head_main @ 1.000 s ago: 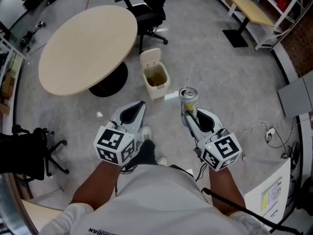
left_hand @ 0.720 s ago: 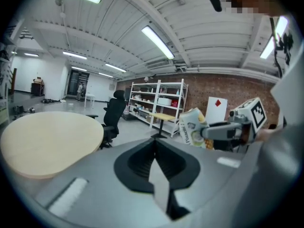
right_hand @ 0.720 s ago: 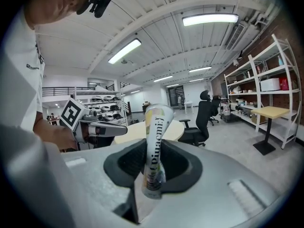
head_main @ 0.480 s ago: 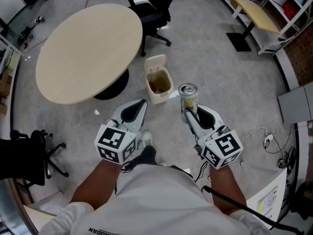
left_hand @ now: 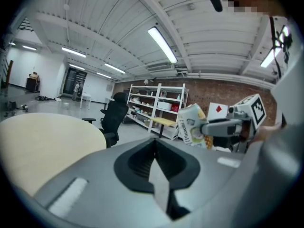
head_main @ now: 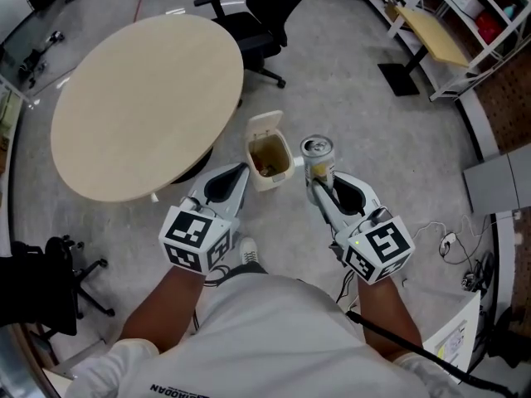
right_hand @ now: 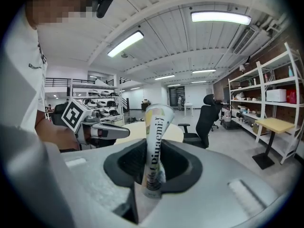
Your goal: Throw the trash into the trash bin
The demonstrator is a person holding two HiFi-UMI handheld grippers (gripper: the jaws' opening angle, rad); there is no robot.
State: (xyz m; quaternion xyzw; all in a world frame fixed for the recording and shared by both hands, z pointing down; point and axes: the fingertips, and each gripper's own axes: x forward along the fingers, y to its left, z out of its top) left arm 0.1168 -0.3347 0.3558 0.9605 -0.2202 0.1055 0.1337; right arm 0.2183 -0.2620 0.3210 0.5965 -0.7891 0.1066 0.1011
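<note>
A crushed drink can (head_main: 319, 159) with an open silver top stands upright in my right gripper (head_main: 317, 187), whose jaws are shut on its lower part. In the right gripper view the can (right_hand: 154, 146) rises between the jaws, squeezed flat. The small cream trash bin (head_main: 270, 162) stands on the floor with its lid (head_main: 263, 125) flipped up, just left of the can and ahead of both grippers. My left gripper (head_main: 240, 174) hovers near the bin's front left corner with its jaws together and nothing in them. From the left gripper view, the can (left_hand: 192, 129) shows at the right.
A round beige table (head_main: 141, 98) stands to the left of the bin. A black office chair (head_main: 261, 11) is behind it. A yellow-topped desk (head_main: 431, 25) and shelves are at the far right. Cables (head_main: 452, 243) lie on the floor at the right.
The bin and table have drawn closer to both grippers as the person walked forward. The can stays gripped in the right gripper and now sits beside the bin.
</note>
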